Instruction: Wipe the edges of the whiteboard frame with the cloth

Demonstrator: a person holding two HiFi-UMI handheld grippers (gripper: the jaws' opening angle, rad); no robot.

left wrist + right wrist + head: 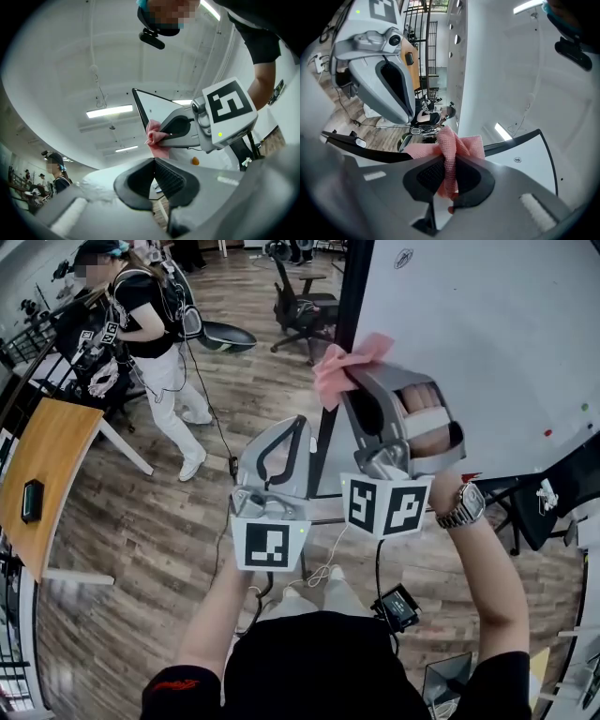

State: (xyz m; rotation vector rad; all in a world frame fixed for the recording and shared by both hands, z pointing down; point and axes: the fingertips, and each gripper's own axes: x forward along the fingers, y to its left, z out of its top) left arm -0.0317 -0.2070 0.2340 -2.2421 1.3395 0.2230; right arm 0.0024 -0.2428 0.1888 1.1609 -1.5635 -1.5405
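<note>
At left of the head view, left gripper (298, 427) is raised, just beside the board's edge; jaws pressed together, nothing between them. Right gripper (361, 381), next over: jaws clamped on bunched pink cloth (336, 367). Cloth lies against the black left edge of the whiteboard frame (354, 287). White whiteboard (487, 334) extends rightward.

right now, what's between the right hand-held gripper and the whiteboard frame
The pink cloth: the right hand-held gripper is shut on it, and it bunches over the black whiteboard frame. The head view shows this best.
</note>
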